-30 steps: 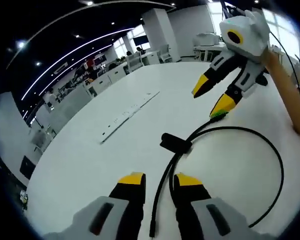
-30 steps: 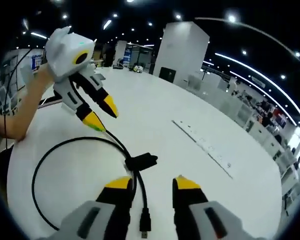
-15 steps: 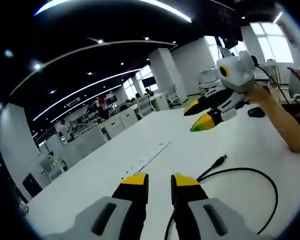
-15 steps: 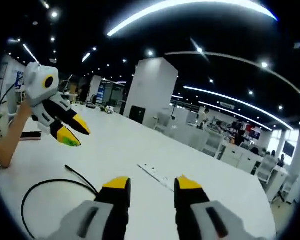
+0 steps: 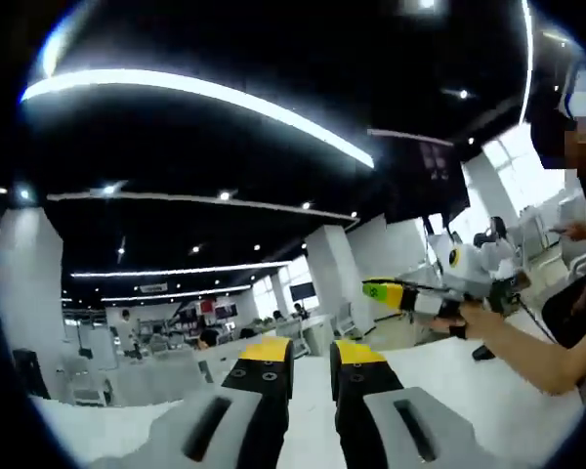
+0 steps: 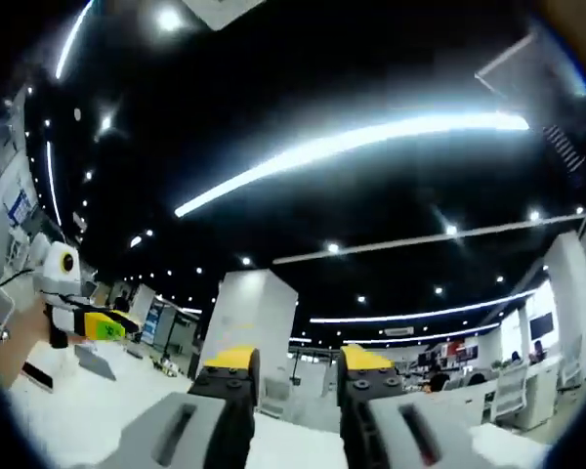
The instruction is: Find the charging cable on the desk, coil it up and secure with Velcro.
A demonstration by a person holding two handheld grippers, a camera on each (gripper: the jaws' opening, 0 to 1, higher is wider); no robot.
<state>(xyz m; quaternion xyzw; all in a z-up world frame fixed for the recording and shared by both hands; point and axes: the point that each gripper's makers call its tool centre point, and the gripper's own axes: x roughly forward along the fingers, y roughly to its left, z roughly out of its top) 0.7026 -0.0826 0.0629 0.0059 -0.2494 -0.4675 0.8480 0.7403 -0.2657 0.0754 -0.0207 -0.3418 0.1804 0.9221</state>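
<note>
My left gripper (image 5: 312, 352) points up at the dark ceiling, its yellow-tipped jaws a narrow gap apart with nothing between them. My right gripper (image 6: 296, 359) is also raised, its jaws wider apart and empty. In the left gripper view the right gripper (image 5: 383, 291) shows side-on at the right, held level in a person's hand above the white table (image 5: 527, 415). In the right gripper view the left gripper (image 6: 105, 325) shows small at the far left, above the table (image 6: 68, 415).
A person's forearm (image 5: 527, 347) reaches in from the right. A small dark object (image 5: 481, 352) lies on the table beneath it. A flat dark item (image 6: 37, 376) lies at the table's left edge. White pillars (image 6: 239, 332) and office desks stand behind.
Both grippers have lifted and tilted upward from the table. The black cable that lay under them one second ago has dropped below both views.
</note>
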